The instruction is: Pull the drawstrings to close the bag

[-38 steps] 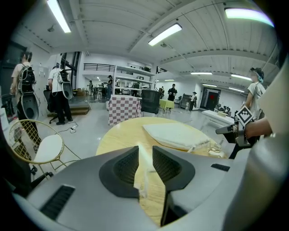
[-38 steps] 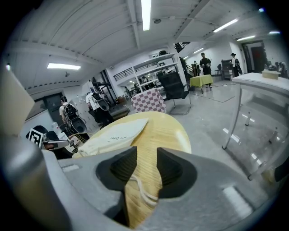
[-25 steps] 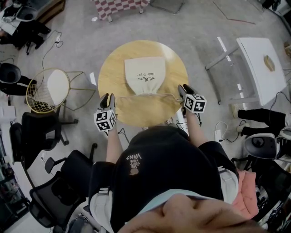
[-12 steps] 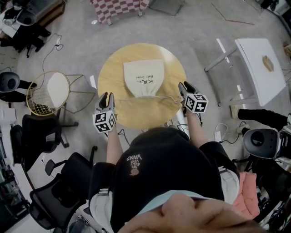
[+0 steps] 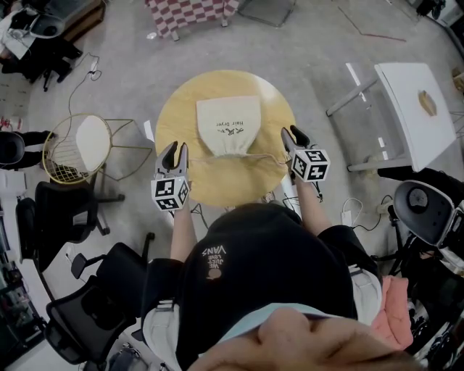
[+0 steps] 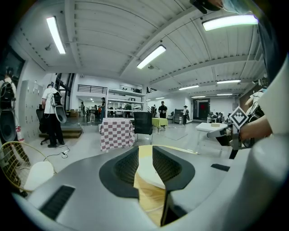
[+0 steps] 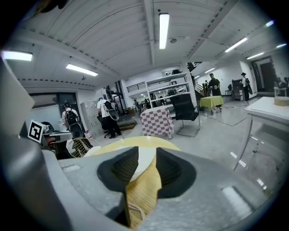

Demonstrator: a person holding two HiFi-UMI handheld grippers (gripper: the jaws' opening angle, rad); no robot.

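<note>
A cream drawstring bag (image 5: 230, 123) lies flat on the round wooden table (image 5: 181, 116), its mouth gathered on the side toward me. A thin drawstring (image 5: 261, 157) runs sideways from the mouth toward both grippers. My left gripper (image 5: 175, 150) hovers at the table's left edge, jaws apart, with table and bag (image 6: 146, 173) showing through the gap. At the table's right edge my right gripper (image 5: 291, 135) also has its jaws apart. A loop of cord (image 7: 135, 210) lies low between them, and the pads do not press on it.
A wire basket frame (image 5: 76, 145) stands left of the table. A white table (image 5: 417, 101) is at the right. A checked cloth (image 5: 190, 11) is beyond the table, and black office chairs (image 5: 80, 304) are behind me on the left. People stand far off in both gripper views.
Both grippers have edged slightly toward the far side of the table. The bag lies where it was, its mouth still gathered.
</note>
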